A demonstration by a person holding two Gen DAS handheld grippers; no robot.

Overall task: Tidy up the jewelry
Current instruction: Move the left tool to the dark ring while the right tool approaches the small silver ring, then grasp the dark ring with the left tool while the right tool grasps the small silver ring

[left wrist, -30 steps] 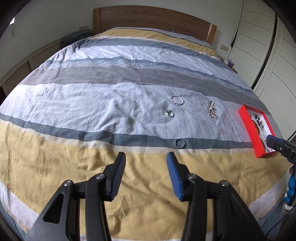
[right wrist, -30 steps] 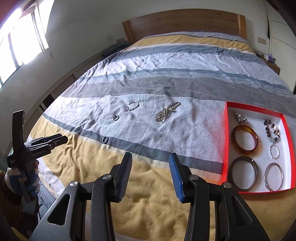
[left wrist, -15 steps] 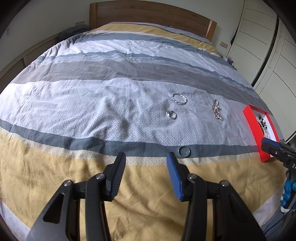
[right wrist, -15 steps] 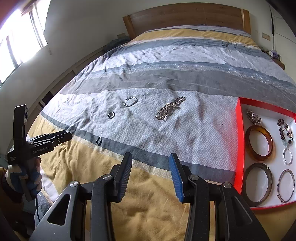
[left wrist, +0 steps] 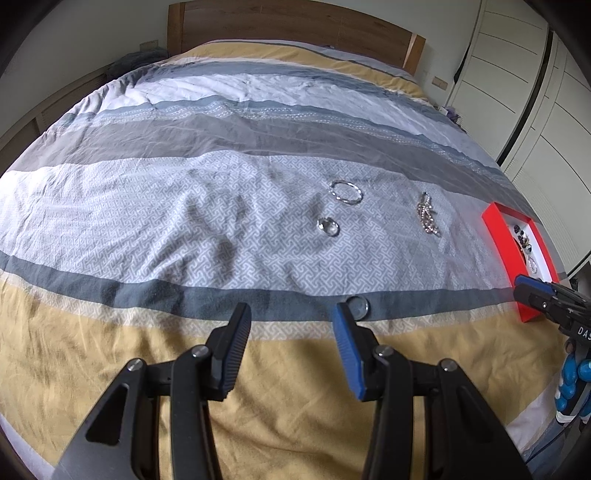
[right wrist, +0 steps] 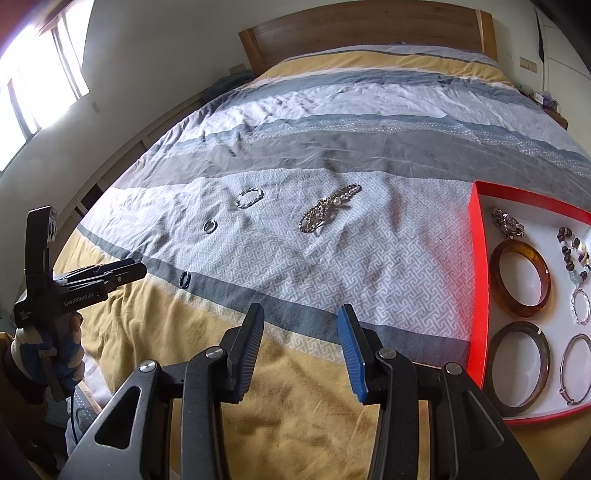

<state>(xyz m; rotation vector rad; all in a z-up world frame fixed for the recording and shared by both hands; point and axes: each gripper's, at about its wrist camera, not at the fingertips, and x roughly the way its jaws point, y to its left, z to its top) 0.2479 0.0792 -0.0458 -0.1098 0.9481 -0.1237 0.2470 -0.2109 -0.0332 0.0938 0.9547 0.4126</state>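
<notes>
On the striped bedspread lie a dark ring (left wrist: pixel 358 305), a small silver ring (left wrist: pixel 328 226), a twisted silver bangle (left wrist: pixel 345 192) and a beaded chain bracelet (left wrist: pixel 426 218). My left gripper (left wrist: pixel 290 325) is open and holds nothing, and the dark ring sits just beyond its blue fingertip. My right gripper (right wrist: pixel 301 328) is open too, hovering over the yellow and grey stripes with the chain bracelet (right wrist: pixel 328 208) farther ahead. To its right the red tray (right wrist: pixel 476 277) holds an amber bangle (right wrist: pixel 524 278), a dark bangle (right wrist: pixel 517 365), a silver bangle (right wrist: pixel 576 365) and smaller pieces.
A wooden headboard (left wrist: pixel 295 22) closes the far end of the bed and white wardrobe doors (left wrist: pixel 535 74) stand on the right. A window (right wrist: pixel 33 74) lights the left wall. A gloved hand (right wrist: pixel 48 350) holds the left gripper beside the bed's near edge.
Both grippers have come lower and closer to the bedspread. The dark ring now lies nearer the left gripper's blue fingertip. Neither gripper's jaws have changed their width.
</notes>
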